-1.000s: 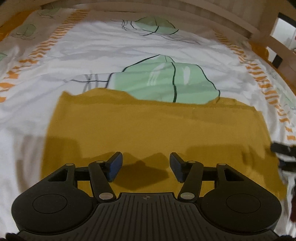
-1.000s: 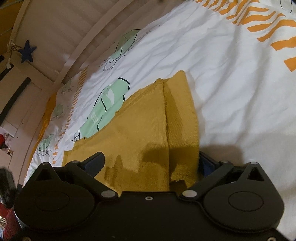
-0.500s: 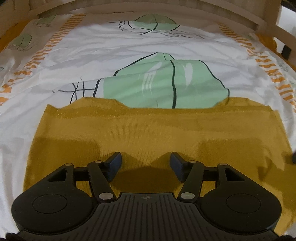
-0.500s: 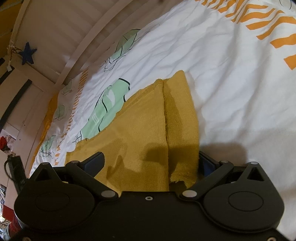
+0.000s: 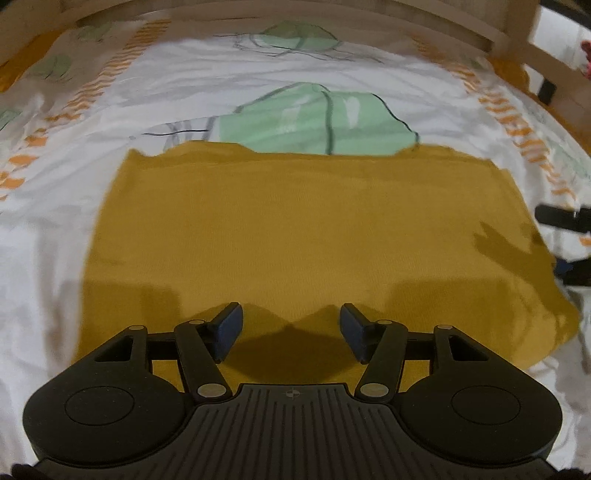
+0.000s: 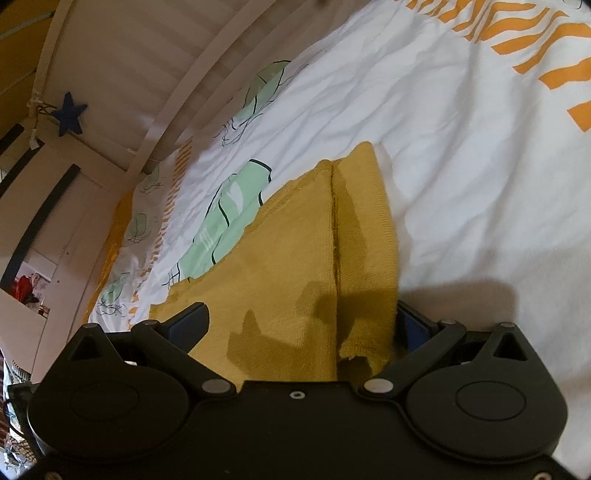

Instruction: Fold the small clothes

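White bedding point(image 5: 207, 92) with green leaf shapes and orange stripes covers a bed, and a pale wooden bed rail point(image 5: 480, 33) curves round the far side. Low in the left wrist view, the left gripper point(image 5: 291, 330) hangs over the near part of a mustard yellow knit garment point(image 5: 295, 229). Its two blue pads point(image 5: 228, 328) stand spread apart with nothing between them, only its own dark shadow on the cloth below. That yellow garment lies flat on the bedding and reaches from the gripper out to a big green leaf print point(image 5: 317, 122) at its far edge. At the right edge of this view a black part of the right gripper point(image 5: 563, 218) sits just beside the right end of the garment. In the right wrist view, the right gripper point(image 6: 299, 325) is also spread wide, with the right end of the garment point(image 6: 288, 258) lying between its fingers. One blue pad point(image 6: 188, 323) rests over the cloth on the left, and the other pad is partly hidden behind a folded strip along the cloth's right edge. I cannot tell if the pads touch the cloth. Farther left, a dark blue star point(image 6: 69, 118) hangs on the rail by a white cupboard point(image 6: 55, 229).
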Demonstrator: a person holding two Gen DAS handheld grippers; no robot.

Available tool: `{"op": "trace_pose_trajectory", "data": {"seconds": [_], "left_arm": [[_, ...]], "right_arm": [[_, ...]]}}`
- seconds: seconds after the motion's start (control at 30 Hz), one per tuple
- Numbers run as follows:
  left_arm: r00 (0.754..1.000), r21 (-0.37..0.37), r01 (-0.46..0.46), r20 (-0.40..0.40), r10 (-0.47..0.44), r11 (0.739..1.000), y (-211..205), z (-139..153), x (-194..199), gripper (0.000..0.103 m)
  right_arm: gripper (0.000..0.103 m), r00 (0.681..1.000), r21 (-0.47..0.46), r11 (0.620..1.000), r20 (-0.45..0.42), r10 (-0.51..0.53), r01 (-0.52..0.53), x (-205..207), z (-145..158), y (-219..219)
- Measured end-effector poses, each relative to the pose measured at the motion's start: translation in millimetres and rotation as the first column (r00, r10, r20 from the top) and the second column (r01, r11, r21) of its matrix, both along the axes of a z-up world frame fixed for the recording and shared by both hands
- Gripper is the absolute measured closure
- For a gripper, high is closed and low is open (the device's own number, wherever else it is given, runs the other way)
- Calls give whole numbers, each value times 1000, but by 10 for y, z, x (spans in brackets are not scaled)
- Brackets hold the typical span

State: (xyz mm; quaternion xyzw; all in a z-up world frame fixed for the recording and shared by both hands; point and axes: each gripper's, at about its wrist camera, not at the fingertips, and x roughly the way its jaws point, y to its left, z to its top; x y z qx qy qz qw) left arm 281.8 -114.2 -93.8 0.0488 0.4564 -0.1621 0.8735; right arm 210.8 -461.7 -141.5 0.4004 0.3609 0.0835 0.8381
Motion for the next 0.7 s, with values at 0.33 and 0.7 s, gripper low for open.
{"op": "trace_pose_trajectory", "data": {"seconds": [0.33,0.7], "left_arm": [[995,26,-100,14,99,995,778,191,146,47],[981,-80,-190,-44,187,978,1328,250,479,47]], "right_arm": [[61,999,-111,993,-29,31,-35,89,63,255],[75,999,-278,960,14,35,-30,261,750,926]]}}
